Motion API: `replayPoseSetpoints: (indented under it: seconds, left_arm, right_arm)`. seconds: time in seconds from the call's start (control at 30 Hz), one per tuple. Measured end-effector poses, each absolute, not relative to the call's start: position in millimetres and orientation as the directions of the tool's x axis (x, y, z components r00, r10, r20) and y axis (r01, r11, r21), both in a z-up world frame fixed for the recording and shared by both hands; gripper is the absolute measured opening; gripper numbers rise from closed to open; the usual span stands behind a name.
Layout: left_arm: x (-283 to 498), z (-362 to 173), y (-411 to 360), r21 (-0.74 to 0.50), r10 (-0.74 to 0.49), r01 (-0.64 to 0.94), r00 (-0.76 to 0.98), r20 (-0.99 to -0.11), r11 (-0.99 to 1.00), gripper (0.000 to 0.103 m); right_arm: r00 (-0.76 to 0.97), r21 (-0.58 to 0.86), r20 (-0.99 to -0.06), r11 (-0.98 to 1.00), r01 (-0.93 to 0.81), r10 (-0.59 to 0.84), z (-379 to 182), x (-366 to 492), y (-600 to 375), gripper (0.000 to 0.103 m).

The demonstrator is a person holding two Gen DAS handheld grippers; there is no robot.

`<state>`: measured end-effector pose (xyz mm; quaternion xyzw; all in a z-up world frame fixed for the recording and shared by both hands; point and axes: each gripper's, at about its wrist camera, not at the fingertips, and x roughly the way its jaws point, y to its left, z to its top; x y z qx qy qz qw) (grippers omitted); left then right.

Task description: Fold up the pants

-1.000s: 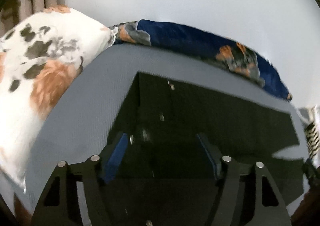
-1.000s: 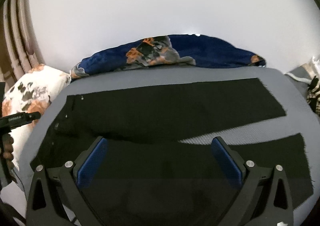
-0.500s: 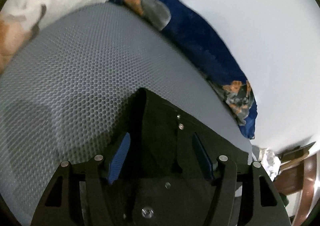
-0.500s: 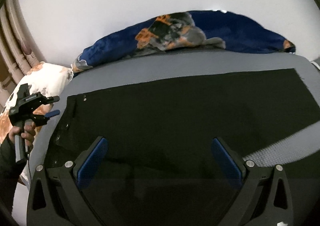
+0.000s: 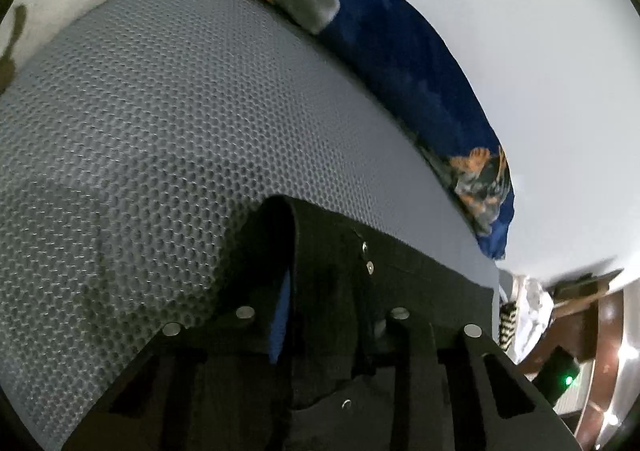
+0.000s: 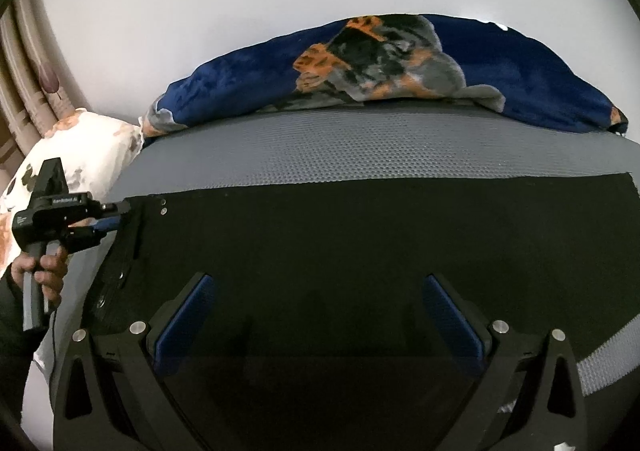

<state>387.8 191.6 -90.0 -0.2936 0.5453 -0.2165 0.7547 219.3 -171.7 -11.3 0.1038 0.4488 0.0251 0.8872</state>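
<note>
Pants: black pants [image 6: 360, 251] lie spread flat on the grey mesh mattress [image 6: 360, 147]; waistband end w/ rivets [image 5: 366, 257] toward the pillow side, legs run off to the other side. Flat layout suits a lengthwise fold.
Left gripper: left gripper [image 5: 320, 315] sits at the waistband's far corner; jaws have just been closing and now stand narrow, w/ a raised ridge of black cloth between them. Blue pad [image 5: 280, 315] shows against the fabric on one side, other pad hidden, so a pinch on the corner looks made, prob. to lift that edge.
Left gripper, other view: seen small in the right wrist view [image 6: 116, 217], fingertips at the pants' corner; person's hand [image 6: 40, 271] holds its handle.
Right gripper: right gripper [image 6: 316, 315] hangs over mid-pants, jaws wide apart, nothing in them; pads [image 6: 184, 315] clear of the cloth as far as can be told.
Step (judged): corner grab at waist, fold not yet begun; right side likely needs its own hold further along the same edge.
Backdrop: blue blanket [image 6: 500, 67] and spotted pillow [image 6: 92, 147] lie at the mattress edge, apart from the pants.
</note>
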Motion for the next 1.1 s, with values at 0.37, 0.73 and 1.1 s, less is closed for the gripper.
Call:
replayPoseSetpoints:
  seconds: [0.37,0.73,1.1]
  left_arm:
    - [409.3,-103.7,170.8,-0.788,-0.76,0.006,0.271,-0.591,0.615,0.023]
    - [413.1,-100.3,158.8,-0.796,-0.76,0.051,0.337,-0.555,0.604,0.009]
    - [345.6,-10.0,155.6,-0.779,-0.834,0.326,0.351,-0.426,0.536,0.009]
  right_arm:
    - [0.585,0.216,-0.797,0.975,0.044,0.15,-21.0,242.5,-173.3,0.103]
    - [0.517,0.128,-0.841,0.987,-0.099,0.16,-29.3,277.0,-194.0,0.103]
    - [0.318,0.038,-0.905,0.8,-0.599,0.281,-21.4,341.3,-178.3,0.1]
